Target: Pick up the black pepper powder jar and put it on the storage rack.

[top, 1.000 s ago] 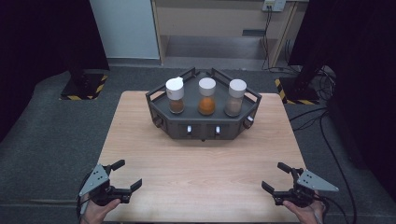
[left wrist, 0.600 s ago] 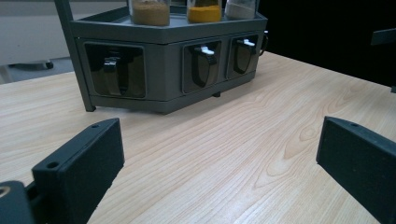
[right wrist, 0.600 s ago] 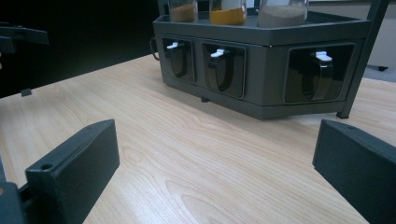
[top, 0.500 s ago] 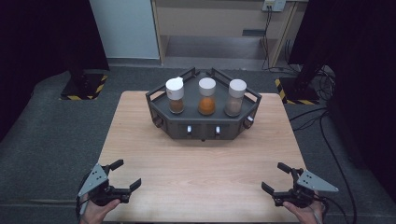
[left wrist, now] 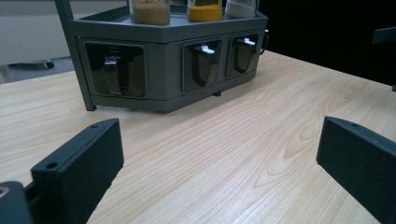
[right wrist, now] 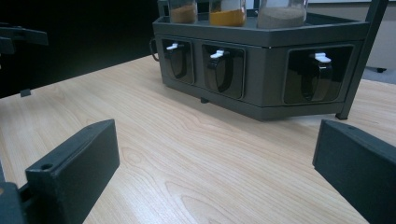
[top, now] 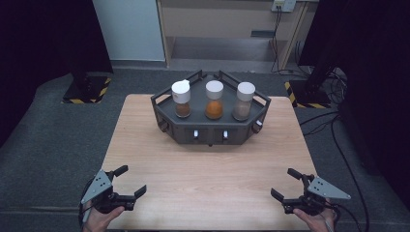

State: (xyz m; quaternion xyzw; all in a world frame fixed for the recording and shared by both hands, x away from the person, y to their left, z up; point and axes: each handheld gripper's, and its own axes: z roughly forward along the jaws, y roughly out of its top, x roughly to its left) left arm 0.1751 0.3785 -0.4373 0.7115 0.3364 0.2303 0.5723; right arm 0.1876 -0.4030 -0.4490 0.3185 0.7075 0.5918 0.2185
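Note:
A dark grey spice rack [top: 211,129] stands at the far middle of the wooden table [top: 208,174]. Three white-capped jars stand on it: brown spice [top: 182,99], orange spice [top: 214,99] and pale spice [top: 243,101]. Its front wall carries recessed drawers with white-tipped handles [left wrist: 204,48] [right wrist: 218,54]. My left gripper [top: 129,181] rests open at the near left corner. At the near right corner my right gripper [top: 286,185] is open too. Nothing lies between the jaws of either one. The rack [left wrist: 168,51] [right wrist: 261,60] is well ahead of both.
Bare wood lies between the grippers and the rack. Grey carpet [top: 58,140] surrounds the table. Black stands with yellow-striped bases [top: 84,89] and cables [top: 333,140] sit on the floor beyond. A wooden cabinet [top: 217,29] is at the back.

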